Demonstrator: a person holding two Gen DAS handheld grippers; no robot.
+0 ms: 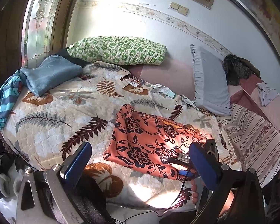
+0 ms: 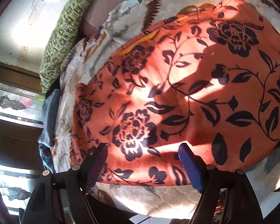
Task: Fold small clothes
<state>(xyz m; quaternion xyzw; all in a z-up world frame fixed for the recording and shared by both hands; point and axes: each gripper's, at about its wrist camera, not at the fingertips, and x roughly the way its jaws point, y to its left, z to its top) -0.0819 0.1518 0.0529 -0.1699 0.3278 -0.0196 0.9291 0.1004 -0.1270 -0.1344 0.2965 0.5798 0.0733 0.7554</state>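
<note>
Right gripper (image 2: 142, 165): fingers wide, empty, over near hem of cloth (image 2: 186, 85).
Left gripper (image 1: 140, 164): wide, empty.
Next: pinch hem squarely, avoid quilt (image 1: 52, 100).

Little could be read: white letters "DA" stood on a small black block (image 1: 184, 156) mounted on the other hand's device, low over the orange cloth with dark flowers (image 1: 149, 145). The striped teal knit garment (image 1: 7, 100) at the bed's edge bore dark lettering, too small to make out.
</note>
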